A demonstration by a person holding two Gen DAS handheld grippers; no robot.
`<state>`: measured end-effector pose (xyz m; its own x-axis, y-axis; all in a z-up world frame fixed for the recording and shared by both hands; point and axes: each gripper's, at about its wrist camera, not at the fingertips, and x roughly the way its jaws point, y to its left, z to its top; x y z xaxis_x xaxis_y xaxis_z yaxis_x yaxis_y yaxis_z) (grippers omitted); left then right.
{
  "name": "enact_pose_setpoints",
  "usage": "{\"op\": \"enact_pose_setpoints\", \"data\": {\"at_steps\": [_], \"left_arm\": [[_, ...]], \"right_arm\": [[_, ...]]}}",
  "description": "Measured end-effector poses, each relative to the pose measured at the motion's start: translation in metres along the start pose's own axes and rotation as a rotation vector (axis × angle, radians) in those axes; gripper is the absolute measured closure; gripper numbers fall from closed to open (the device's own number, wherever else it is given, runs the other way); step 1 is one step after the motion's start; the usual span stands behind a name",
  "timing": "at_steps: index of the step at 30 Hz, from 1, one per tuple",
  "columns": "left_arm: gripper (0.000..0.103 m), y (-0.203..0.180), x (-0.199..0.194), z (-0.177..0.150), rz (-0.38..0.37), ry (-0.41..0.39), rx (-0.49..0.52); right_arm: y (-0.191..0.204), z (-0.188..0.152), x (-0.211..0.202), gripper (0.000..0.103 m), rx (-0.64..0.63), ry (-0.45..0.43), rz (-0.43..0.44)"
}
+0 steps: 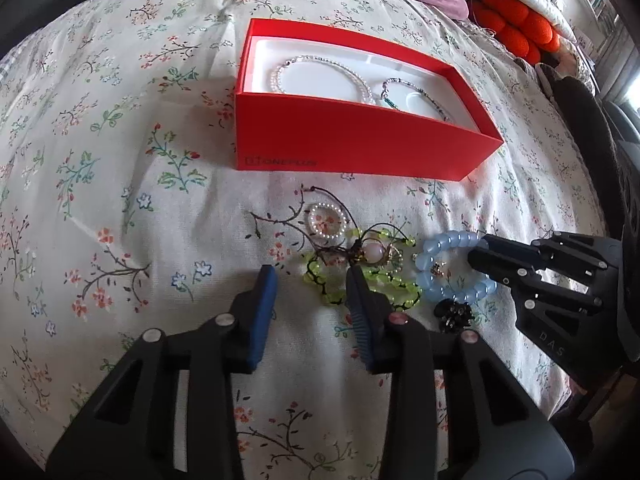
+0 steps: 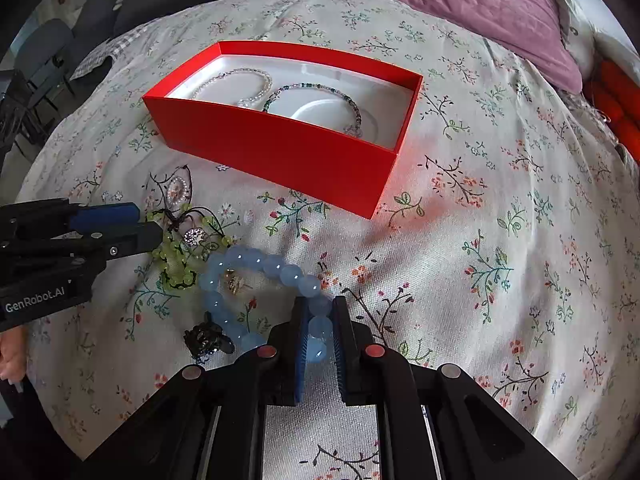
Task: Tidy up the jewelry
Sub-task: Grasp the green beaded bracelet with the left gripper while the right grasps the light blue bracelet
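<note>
Our right tongs [image 2: 320,320] hold the blue bracelet [image 2: 256,260]; left tongs [image 1: 312,284], half open, touch green beads [image 1: 324,292]; next we lift it into the box [image 2: 280,152]

Red box [image 2: 288,148], blue bracelet [image 2: 256,264], floral bedspread [image 2: 500,240] (cream ground).

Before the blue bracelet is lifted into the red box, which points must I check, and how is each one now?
1. Right tool shut on blue bracelet: ok.
2. Blue bracelet free of green bracelet: cannot tell, they lie close.
3. Small gold piece inside the blue loop will stay behind: cannot tell.
4. Red box open, floor space left: ok.
5. Left tool gripping anything: not ok, open.
</note>
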<state>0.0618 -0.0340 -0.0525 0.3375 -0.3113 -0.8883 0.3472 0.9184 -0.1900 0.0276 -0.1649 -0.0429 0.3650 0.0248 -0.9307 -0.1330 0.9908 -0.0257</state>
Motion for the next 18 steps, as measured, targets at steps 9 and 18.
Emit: {"op": "enact_pose_setpoints", "data": {"at_steps": [9,18], "left_arm": [[0.094,-0.008,0.001,0.001,0.065,0.038,0.068],[0.094,0.010,-0.012,-0.002,0.111,0.038,0.042]], "right_arm": [[-0.013,0.004,0.004,0.090,0.052,0.037,0.052],[-0.014,0.006,0.006,0.091,0.064,0.038,0.041]]}}
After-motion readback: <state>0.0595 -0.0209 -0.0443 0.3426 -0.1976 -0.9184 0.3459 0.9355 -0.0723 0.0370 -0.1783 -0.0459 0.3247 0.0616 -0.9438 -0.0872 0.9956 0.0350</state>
